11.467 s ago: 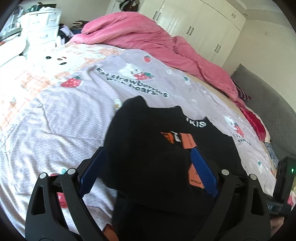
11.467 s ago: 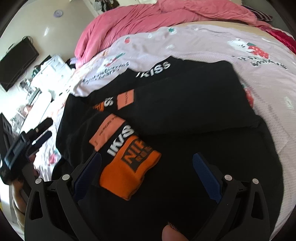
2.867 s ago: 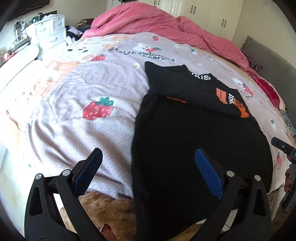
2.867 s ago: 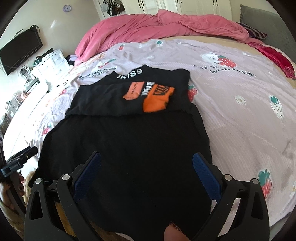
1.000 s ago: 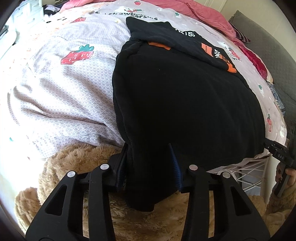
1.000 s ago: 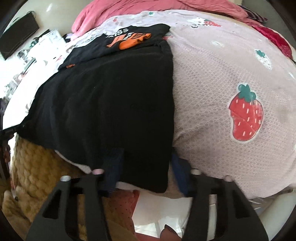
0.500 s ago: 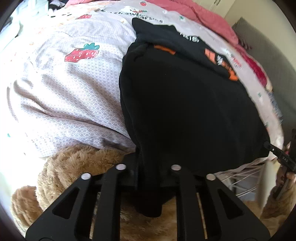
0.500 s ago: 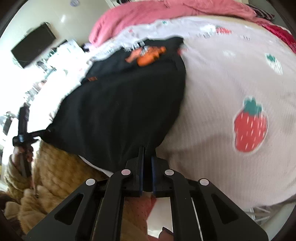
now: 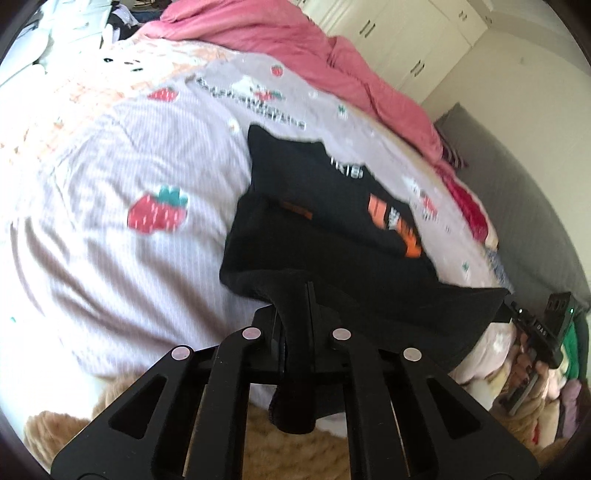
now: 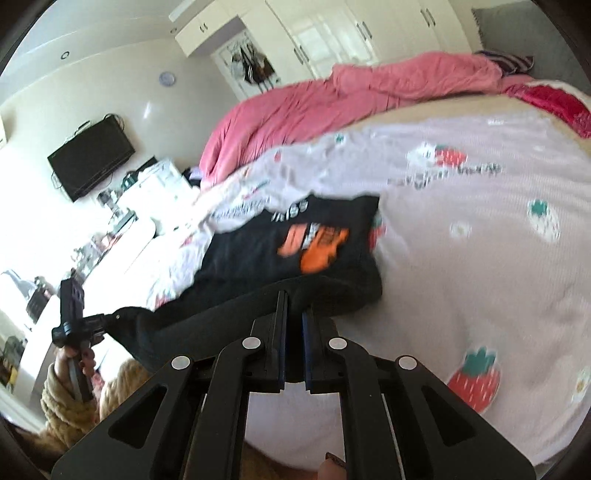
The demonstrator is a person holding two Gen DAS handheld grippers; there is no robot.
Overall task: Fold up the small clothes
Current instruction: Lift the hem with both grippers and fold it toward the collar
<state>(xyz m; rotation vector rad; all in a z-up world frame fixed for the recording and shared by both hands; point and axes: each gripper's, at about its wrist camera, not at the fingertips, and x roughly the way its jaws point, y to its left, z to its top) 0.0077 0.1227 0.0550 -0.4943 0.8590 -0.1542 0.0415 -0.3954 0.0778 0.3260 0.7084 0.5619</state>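
Note:
A black sweatshirt [image 9: 332, 192] with orange patches and white lettering lies on the bed, sleeves folded across its upper part. My left gripper [image 9: 295, 314] is shut on the left corner of its bottom hem and holds it lifted off the bed. My right gripper [image 10: 293, 314] is shut on the right hem corner of the sweatshirt [image 10: 295, 236]. The hem hangs stretched between the two grippers above the bed's near edge. The right gripper [image 9: 517, 314] shows at the far right of the left wrist view, and the left gripper [image 10: 99, 319] at the left of the right wrist view.
The bed has a lilac strawberry-print sheet [image 9: 110, 177]. A pink duvet [image 9: 295, 48] is heaped at the far end. White wardrobes [image 10: 332, 33] and a wall TV [image 10: 90, 158] stand behind. A tan fluffy sleeve [image 9: 314, 450] is below the grippers.
Both grippers closed on the hem corners and have lifted the hem up and forward over the bed. The sweatshirt's lower half now rises off the sheet.

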